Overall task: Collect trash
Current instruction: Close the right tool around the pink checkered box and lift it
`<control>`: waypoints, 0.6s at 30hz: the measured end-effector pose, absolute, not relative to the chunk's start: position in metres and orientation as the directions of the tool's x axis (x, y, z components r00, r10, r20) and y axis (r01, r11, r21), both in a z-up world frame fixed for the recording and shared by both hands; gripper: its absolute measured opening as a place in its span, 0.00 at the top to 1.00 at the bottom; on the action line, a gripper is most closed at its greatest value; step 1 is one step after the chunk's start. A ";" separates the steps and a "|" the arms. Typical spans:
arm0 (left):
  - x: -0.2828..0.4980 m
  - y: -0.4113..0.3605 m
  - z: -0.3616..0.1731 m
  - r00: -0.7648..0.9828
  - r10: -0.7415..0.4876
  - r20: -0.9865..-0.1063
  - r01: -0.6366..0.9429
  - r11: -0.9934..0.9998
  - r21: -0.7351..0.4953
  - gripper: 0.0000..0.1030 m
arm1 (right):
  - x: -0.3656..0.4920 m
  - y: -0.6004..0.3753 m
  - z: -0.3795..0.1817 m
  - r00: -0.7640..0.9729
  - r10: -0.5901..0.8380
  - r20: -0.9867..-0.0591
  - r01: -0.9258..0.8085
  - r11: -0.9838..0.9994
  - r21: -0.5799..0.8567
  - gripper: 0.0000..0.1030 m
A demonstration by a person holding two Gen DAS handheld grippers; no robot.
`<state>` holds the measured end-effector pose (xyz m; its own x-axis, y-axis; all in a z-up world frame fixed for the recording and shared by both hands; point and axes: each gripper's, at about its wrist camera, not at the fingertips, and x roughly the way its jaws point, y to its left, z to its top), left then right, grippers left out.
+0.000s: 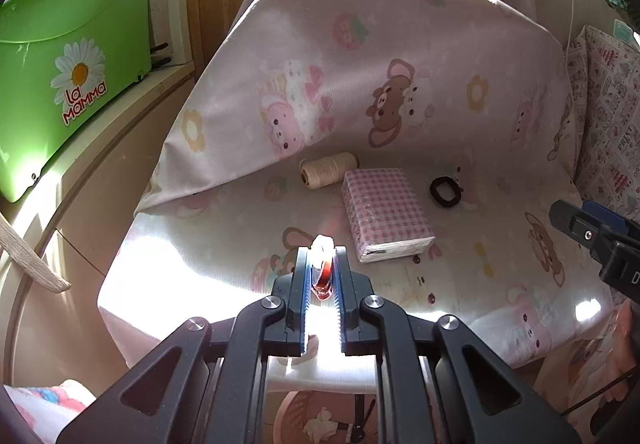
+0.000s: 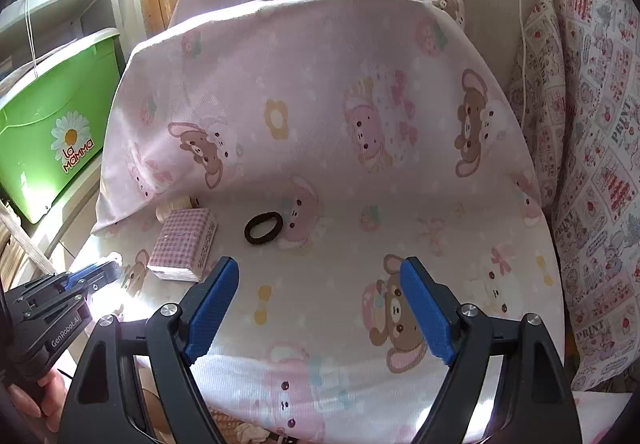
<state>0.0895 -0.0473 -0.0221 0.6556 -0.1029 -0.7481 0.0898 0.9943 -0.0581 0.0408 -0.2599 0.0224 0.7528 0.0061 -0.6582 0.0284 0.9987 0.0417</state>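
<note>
Trash: small red-and-white wrapper scrap (image 1: 323, 271), pinched in the left gripper (image 1: 323, 264), jaws closed on it, just above the sunlit front edge of the chair seat (image 1: 500, 284). Largest to smallest on the cartoon-print cover: pink gingham tissue pack (image 1: 386, 213), cream twine spool (image 1: 328, 169) behind it, black hair tie (image 1: 445, 193) to its right; none look like trash. Right gripper (image 2: 320, 304) hovers over bare seat, jaws wide open, nothing between them. Pink basket (image 1: 294, 420) with crumpled paper sits below the seat front, likely the bin. Step: pickup done, transfer pending. Next: carry the scrap back over the basket, open the jaws above it.
</note>
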 end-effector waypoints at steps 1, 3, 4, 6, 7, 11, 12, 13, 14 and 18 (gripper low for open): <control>0.092 -0.045 -0.024 0.646 -0.092 -0.758 0.073 0.996 -0.059 0.91 | 0.040 -0.257 0.022 0.758 -0.008 -0.652 0.030 0.999 0.022 0.18; 0.094 -0.036 -0.028 0.636 -0.096 -0.766 0.047 0.995 -0.086 0.91 | 0.040 -0.253 0.022 0.762 -0.027 -0.647 0.031 1.000 -0.005 0.18; 0.094 -0.032 -0.028 0.632 -0.106 -0.768 0.043 0.994 -0.101 0.91 | 0.040 -0.251 0.021 0.760 -0.026 -0.649 0.030 1.000 -0.005 0.18; 0.094 -0.026 -0.026 0.636 -0.109 -0.764 0.035 0.993 -0.113 0.90 | 0.042 -0.250 0.020 0.755 -0.007 -0.656 0.032 0.999 0.025 0.18; 0.094 -0.025 -0.025 0.636 -0.091 -0.766 0.025 0.995 -0.098 0.90 | 0.043 -0.251 0.019 0.751 0.006 -0.660 0.034 0.998 0.048 0.18; 0.092 -0.021 -0.024 0.642 0.007 -0.767 0.001 1.000 0.009 0.89 | 0.047 -0.243 0.018 0.749 0.040 -0.661 0.033 0.995 0.097 0.18; 0.092 -0.017 -0.023 0.637 -0.001 -0.771 -0.006 1.000 -0.007 0.89 | 0.048 -0.239 0.020 0.755 0.038 -0.655 0.032 0.995 0.094 0.18; 0.093 -0.013 -0.023 0.633 -0.014 -0.774 -0.010 1.000 -0.026 0.89 | 0.050 -0.234 0.022 0.762 0.038 -0.646 0.029 0.995 0.092 0.18; 0.094 -0.009 -0.022 0.630 -0.024 -0.776 -0.019 0.999 -0.046 0.89 | 0.052 -0.229 0.025 0.770 0.041 -0.637 0.025 0.995 0.094 0.18; 0.094 0.005 -0.014 0.646 -0.003 -0.763 -0.063 0.996 -0.057 0.89 | 0.056 -0.206 0.035 0.805 0.064 -0.590 0.003 0.994 0.112 0.18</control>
